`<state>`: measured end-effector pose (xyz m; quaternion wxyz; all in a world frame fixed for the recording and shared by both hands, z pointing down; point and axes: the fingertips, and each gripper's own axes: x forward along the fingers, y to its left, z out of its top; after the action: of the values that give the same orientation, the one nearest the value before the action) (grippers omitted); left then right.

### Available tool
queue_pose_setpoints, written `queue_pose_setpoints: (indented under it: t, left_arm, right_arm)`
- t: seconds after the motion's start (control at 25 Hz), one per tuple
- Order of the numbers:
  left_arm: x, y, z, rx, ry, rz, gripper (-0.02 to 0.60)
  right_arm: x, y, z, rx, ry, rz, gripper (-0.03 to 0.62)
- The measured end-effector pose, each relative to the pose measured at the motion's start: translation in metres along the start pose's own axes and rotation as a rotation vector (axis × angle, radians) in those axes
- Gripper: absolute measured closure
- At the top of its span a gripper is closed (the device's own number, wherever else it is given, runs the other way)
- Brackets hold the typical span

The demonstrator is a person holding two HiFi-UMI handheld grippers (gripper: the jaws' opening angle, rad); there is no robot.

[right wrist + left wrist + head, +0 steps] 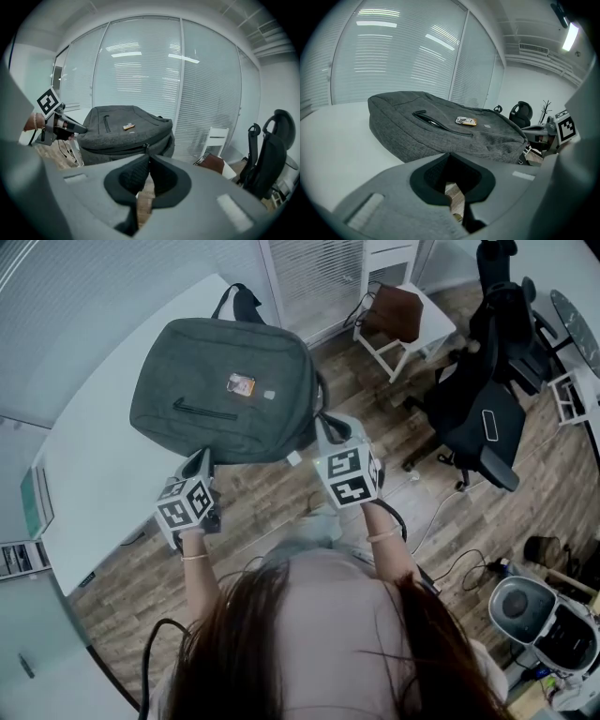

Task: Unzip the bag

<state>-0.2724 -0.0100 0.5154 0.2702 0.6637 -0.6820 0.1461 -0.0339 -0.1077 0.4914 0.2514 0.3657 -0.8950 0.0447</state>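
A grey backpack (225,390) lies flat on the white table (98,460), with a small orange label (241,383) on its face and a front pocket zip (202,412). My left gripper (202,461) is at the bag's near edge. In the left gripper view the bag (440,133) lies just ahead of my left gripper (449,157), whose jaws are shut on nothing. My right gripper (324,427) is at the bag's right side. In the right gripper view my right gripper (149,158) has its jaws together, just below the main zip's pull (146,148). Whether they touch it I cannot tell.
The table's near edge runs under both grippers, with wood floor (281,502) below. A white chair (398,329) holding a brown bag stands beyond the table's right end. A black office chair (487,418) is to the right. Cables lie on the floor.
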Motion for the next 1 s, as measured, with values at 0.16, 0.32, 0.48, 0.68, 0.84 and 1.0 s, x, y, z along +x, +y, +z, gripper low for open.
queue_pose_setpoints:
  t: [0.16, 0.32, 0.48, 0.68, 0.84, 1.0]
  left_arm:
    - [0.001, 0.0, 0.0, -0.012, -0.007, -0.002, 0.572]
    - [0.002, -0.001, 0.0, -0.014, -0.003, 0.002, 0.574]
    - [0.003, -0.003, 0.0, -0.01, 0.0, -0.002, 0.574]
    - [0.004, -0.003, 0.0, -0.002, 0.006, -0.006, 0.574]
    - [0.004, -0.004, 0.0, -0.005, 0.004, -0.009, 0.574]
    - [0.005, -0.005, 0.0, -0.01, 0.002, -0.005, 0.574]
  right_arm:
    - [0.004, -0.007, 0.003, -0.008, 0.005, -0.01, 0.582]
    - [0.008, -0.011, 0.005, -0.004, 0.006, -0.011, 0.582]
    - [0.011, -0.019, 0.01, -0.016, 0.003, -0.022, 0.582]
    - [0.019, -0.023, 0.012, -0.015, 0.005, -0.012, 0.582]
    - [0.024, -0.029, 0.015, -0.018, 0.006, -0.008, 0.582]
    - [0.03, -0.033, 0.017, -0.024, 0.005, 0.001, 0.582]
